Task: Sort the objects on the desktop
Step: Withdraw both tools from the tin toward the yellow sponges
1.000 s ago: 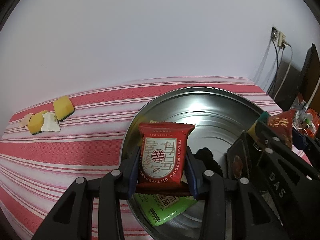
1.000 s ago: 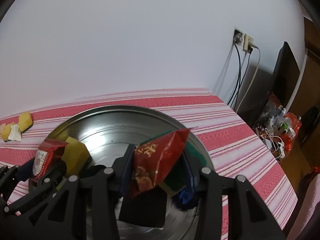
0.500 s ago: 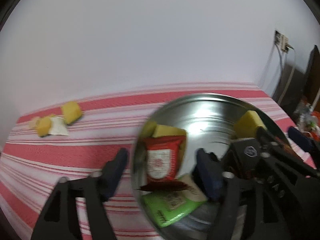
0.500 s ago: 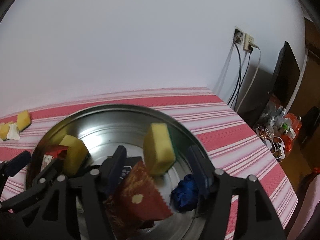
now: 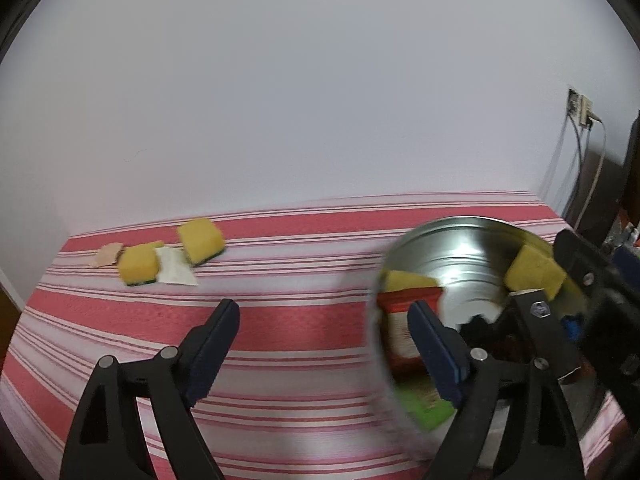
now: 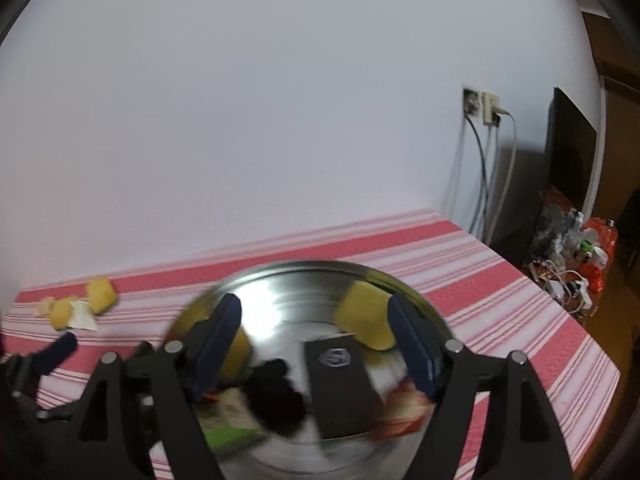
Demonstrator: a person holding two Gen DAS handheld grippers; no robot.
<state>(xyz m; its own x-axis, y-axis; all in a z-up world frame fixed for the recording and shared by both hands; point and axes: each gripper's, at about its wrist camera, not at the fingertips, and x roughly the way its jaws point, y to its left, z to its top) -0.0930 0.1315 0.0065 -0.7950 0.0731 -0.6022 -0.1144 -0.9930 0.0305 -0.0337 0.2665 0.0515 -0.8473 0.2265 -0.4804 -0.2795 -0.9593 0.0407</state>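
My left gripper (image 5: 324, 320) hangs over the striped cloth just left of the metal bowl (image 5: 460, 224); its jaws are opening and nothing is between them. The red and white packet (image 5: 404, 320) lies inside the bowl by its left wall, beside a yellow sponge (image 5: 408, 280) and a green packet (image 5: 424, 404). My right gripper (image 6: 314, 312) hovers above the bowl (image 6: 304, 266) with its jaws opening and nothing gripped. Below it lie a second yellow sponge (image 6: 364, 312), a black card (image 6: 340, 384) and a red packet (image 6: 404, 412).
At the far left of the cloth sit two yellow sponges (image 5: 200, 240) (image 5: 138, 266), a white sachet (image 5: 174, 272) and a small pink piece (image 5: 108, 254). The wall runs behind the table. Cables, a socket (image 6: 480, 108) and clutter stand beyond the table's right edge.
Both grippers opened and let their red packets fall into the bowl. Both then rose, and the left one swung left off the bowl to over the cloth.
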